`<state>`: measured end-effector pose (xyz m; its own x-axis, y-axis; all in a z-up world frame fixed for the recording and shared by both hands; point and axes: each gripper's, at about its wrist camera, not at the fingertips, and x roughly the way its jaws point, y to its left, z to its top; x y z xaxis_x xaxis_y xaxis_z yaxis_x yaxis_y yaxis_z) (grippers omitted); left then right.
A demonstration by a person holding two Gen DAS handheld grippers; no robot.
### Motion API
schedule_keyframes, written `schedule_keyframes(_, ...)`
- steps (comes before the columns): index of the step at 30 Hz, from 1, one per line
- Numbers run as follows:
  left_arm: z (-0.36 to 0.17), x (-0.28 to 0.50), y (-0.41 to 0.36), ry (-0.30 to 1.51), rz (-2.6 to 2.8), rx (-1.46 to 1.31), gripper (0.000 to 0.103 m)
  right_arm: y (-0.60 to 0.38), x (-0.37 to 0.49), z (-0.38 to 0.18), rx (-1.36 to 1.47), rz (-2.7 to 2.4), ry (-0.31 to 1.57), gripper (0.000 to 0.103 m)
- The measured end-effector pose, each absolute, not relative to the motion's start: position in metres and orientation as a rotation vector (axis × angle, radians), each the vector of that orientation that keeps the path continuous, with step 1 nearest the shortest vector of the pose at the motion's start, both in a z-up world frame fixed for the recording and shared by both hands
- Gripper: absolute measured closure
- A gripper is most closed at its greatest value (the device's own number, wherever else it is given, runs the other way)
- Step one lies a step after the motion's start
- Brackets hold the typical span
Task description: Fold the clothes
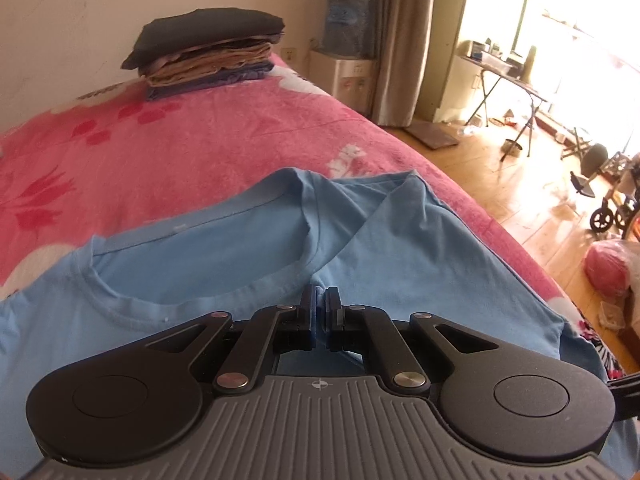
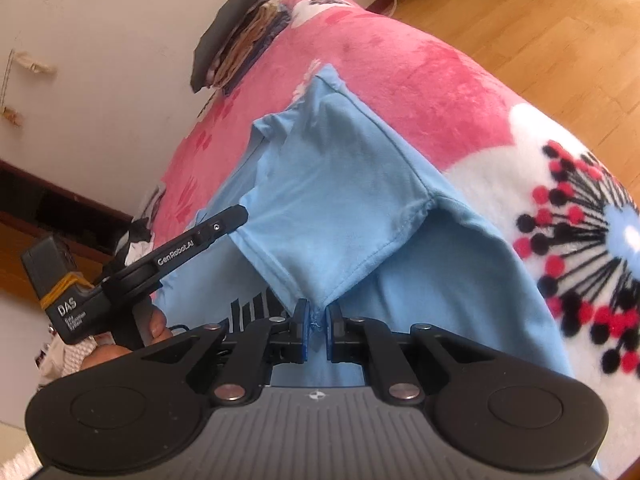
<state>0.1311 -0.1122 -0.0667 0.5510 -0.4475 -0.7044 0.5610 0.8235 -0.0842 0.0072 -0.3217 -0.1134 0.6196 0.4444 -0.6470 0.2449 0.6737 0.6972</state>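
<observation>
A light blue T-shirt point(image 1: 200, 264) lies on the pink flowered blanket point(image 1: 160, 140), collar facing the far side. My left gripper point(image 1: 321, 308) is shut on the shirt's fabric just beside the collar, at the shoulder. In the right wrist view the same T-shirt point(image 2: 340, 184) has its sleeve lifted and draped. My right gripper point(image 2: 318, 320) is shut on the corner of that sleeve's hem. To the left there, the left gripper point(image 2: 240, 214) reaches over the shirt, with a hand point(image 2: 156, 328) on its grip. A black print shows on the shirt near it.
A stack of folded clothes point(image 1: 208, 52) with a black piece on top sits at the far end of the bed by the wall. Right of the bed's edge is wooden floor point(image 1: 500, 184) with a water dispenser point(image 1: 348, 40), a folding table point(image 1: 504, 76) and a pink bag point(image 1: 608, 264).
</observation>
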Motion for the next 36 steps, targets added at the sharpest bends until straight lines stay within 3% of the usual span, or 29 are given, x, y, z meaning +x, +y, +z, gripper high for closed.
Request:
schedule_keyframes(5,-0.078,0.127,-0.118,0.805,-0.591,0.229,0.096,-0.319,0.005,-0.112,0.786,0.118,0.928,0.095)
schedule_keyframes(7,-0.082,0.127,-0.117,0.798,-0.578,0.244,0.085,-0.319,0.005,-0.114,0.77,0.117,0.952,0.092)
schedule_keyframes(11,-0.078,0.126,-0.111,0.736,-0.556,0.259,0.076,-0.315,-0.001,-0.11,0.711,0.165,0.969,0.062)
schedule_keyframes(12,-0.075,0.126,-0.109,0.718,-0.55,0.262,0.076,-0.313,-0.005,-0.105,0.668,0.184,0.959,0.061)
schedule_keyframes(16,-0.058,0.109,-0.107,0.606,-0.611,0.301,0.076,-0.314,-0.018,-0.081,0.481,0.182,0.862,0.061)
schedule_keyframes(20,-0.055,0.076,-0.124,0.525,-0.76,0.425,0.076,-0.323,-0.015,-0.06,0.284,0.089,0.744,0.068)
schedule_keyframes(26,-0.09,0.042,-0.163,0.553,-0.862,0.634,0.075,-0.317,0.032,-0.064,0.139,0.086,0.691,0.078)
schedule_keyframes(36,-0.099,0.047,-0.156,0.578,-0.873,0.588,0.073,-0.299,0.123,-0.084,0.061,0.156,0.652,0.085)
